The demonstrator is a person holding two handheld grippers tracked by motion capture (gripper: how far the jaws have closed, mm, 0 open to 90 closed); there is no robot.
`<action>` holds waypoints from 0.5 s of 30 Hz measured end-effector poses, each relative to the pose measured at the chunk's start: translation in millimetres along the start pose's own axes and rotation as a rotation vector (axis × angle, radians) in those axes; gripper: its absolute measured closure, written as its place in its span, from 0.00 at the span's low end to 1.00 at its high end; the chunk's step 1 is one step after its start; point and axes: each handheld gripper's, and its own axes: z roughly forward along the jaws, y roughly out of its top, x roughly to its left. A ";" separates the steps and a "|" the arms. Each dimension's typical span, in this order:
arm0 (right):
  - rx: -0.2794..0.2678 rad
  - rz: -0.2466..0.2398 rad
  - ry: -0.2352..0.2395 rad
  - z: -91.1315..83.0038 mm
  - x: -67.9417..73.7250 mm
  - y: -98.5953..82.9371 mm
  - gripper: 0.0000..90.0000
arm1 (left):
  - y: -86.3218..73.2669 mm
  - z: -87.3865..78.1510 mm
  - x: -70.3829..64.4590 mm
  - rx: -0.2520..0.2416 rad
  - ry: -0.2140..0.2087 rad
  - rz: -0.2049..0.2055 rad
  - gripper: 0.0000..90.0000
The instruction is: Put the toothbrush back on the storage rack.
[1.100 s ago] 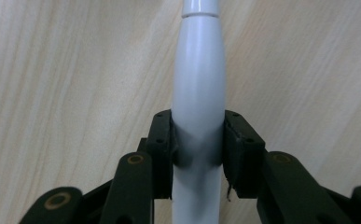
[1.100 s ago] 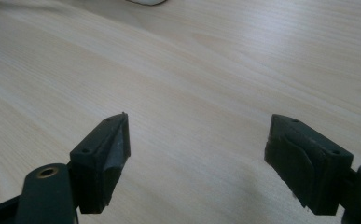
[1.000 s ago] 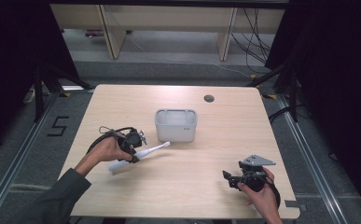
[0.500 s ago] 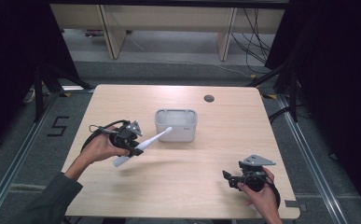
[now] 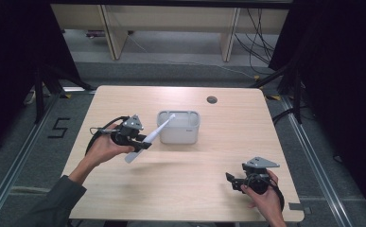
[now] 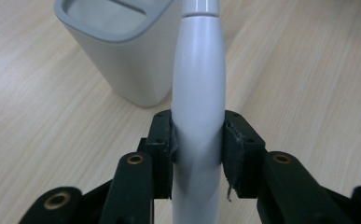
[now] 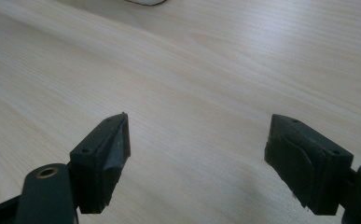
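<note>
White toothbrush handle sits clamped between the left gripper jaws — tip tilted over the grey holder; right gripper gapes wide, well apart from the holder.

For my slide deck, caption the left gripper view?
Left gripper clamps a white toothbrush handle beside a grey holder.

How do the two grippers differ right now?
The left gripper is shut on the white handle, held above the table near the grey holder; the right gripper is open and holds nothing, low at the near edge. Both have black jaws and a grey plate.
</note>
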 end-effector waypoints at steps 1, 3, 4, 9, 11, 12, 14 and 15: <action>0.000 0.000 0.001 0.0 0.0 0.1 0.25 | 2.0 -1.5 0.3 -0.046 0.007 -0.024 0.74; 0.000 0.001 0.001 0.1 0.1 0.1 0.25 | 4.0 -2.2 0.1 -0.094 0.023 -0.044 0.74; 0.006 0.023 0.007 0.1 1.7 -0.1 0.25 | 5.0 -3.5 1.0 -0.107 0.023 -0.048 0.74; 0.006 0.026 0.006 0.0 2.0 0.0 0.25 | 8.3 -3.2 2.8 -0.177 0.012 -0.093 0.74; 0.005 0.023 0.008 0.1 1.6 -0.1 0.25 | 8.9 -2.9 4.1 -0.193 0.025 -0.102 0.74; 0.006 0.025 0.008 0.0 1.7 -0.1 0.25 | 8.9 -2.9 4.1 -0.193 0.025 -0.102 0.74; -0.004 0.005 0.004 0.7 0.5 -0.6 0.25 | 9.4 -3.2 5.3 -0.210 0.036 -0.110 0.74; -0.004 -0.009 0.003 0.8 -0.8 -0.2 0.25 | 10.3 -2.9 6.3 -0.226 0.029 -0.124 0.74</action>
